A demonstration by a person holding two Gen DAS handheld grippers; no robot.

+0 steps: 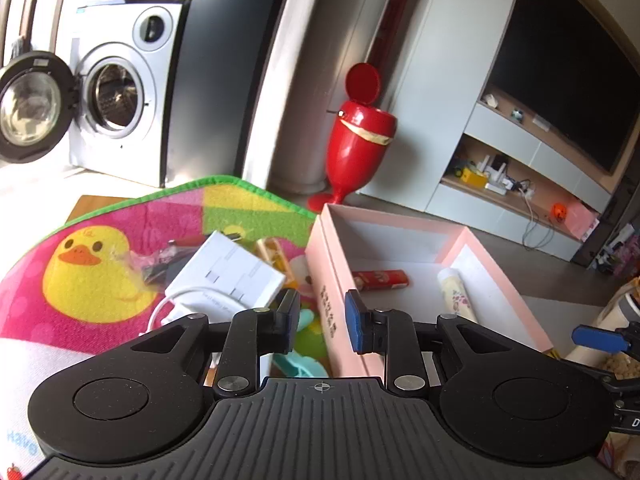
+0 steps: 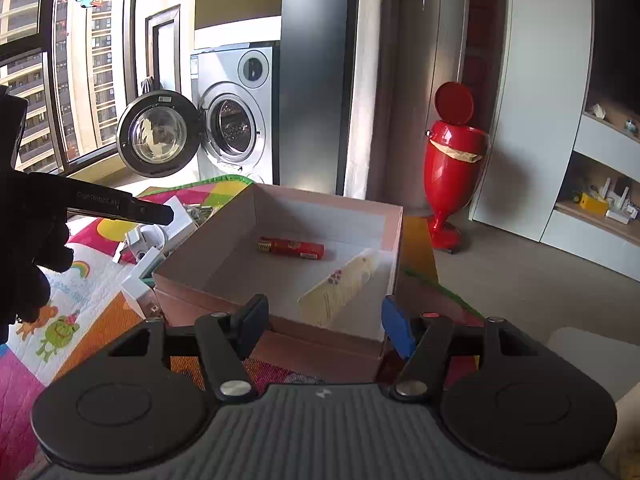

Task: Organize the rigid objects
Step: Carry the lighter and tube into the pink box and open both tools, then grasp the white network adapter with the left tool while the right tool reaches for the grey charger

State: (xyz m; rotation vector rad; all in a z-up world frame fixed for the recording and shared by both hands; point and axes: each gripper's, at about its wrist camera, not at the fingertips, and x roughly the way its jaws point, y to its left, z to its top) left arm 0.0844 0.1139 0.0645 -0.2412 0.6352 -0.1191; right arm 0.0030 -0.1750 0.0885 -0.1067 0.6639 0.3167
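An open pink box [image 1: 498, 280] [image 2: 394, 236] sits on a colourful play mat [image 1: 36, 300]. Inside lie a red lighter [image 1: 382, 280] [image 2: 291, 249] and a cream tube with flower print [image 1: 456, 296] [image 2: 340, 290]. My left gripper [image 1: 322, 320] is open and empty above the box's left wall. Left of the box lie a white power strip [image 1: 230, 272] with its cord and small loose items. My right gripper [image 2: 324, 324] is open and empty over the box's near wall. The left gripper's body [image 2: 120, 204] shows in the right wrist view, held by a black-gloved hand.
A red goblet-shaped bin [image 1: 356, 136] [image 2: 452, 164] stands behind the box. A washing machine [image 1: 112, 92] [image 2: 236, 120] with its door open is at the back left. White cabinets with a TV [image 1: 568, 72] run along the right.
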